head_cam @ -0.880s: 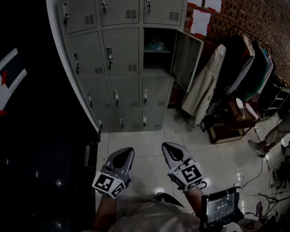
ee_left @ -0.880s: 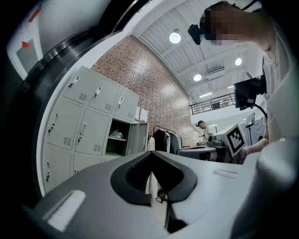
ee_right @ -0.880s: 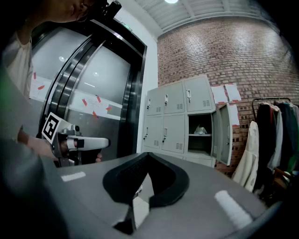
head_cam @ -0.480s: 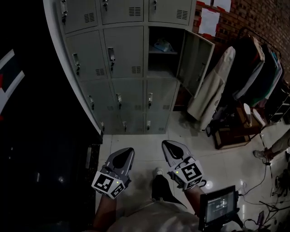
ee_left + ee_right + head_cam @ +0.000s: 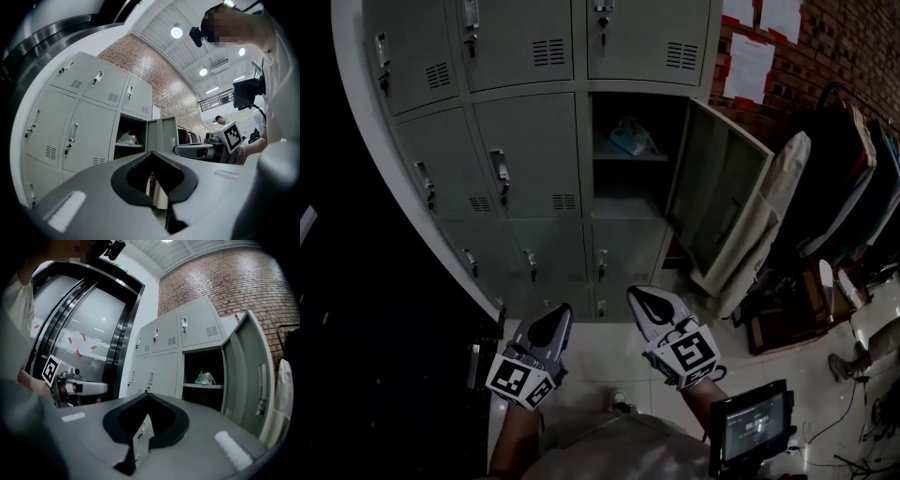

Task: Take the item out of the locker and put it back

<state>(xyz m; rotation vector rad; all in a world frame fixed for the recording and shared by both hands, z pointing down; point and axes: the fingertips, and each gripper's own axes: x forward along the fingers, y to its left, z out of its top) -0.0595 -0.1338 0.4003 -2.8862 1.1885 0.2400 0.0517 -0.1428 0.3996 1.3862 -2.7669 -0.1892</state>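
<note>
The grey left gripper (image 5: 555,317) and right gripper (image 5: 643,300) carry black-and-white marker cubes (image 5: 521,382), with black-lined jaws.

You stand in staff locker and changing area of industrial-style building. Grounds:
- Bank of grey steel lockers (image 5: 525,141) in stacked tiers, vented doors with handles and locks; one locker door (image 5: 722,206) hangs open.
- Hung coats and jackets (image 5: 844,187) on rail just beside lockers.
- Exposed brick wall (image 5: 853,37) carrying posted paper notices (image 5: 750,66).
- Glossy pale tiled floor (image 5: 600,375).
- High ribbed ceiling (image 5: 197,42) with round downlights; railed upper level (image 5: 211,99) beyond.
- Tall dark-framed glazed panels (image 5: 89,324) to your left of lockers.
</note>
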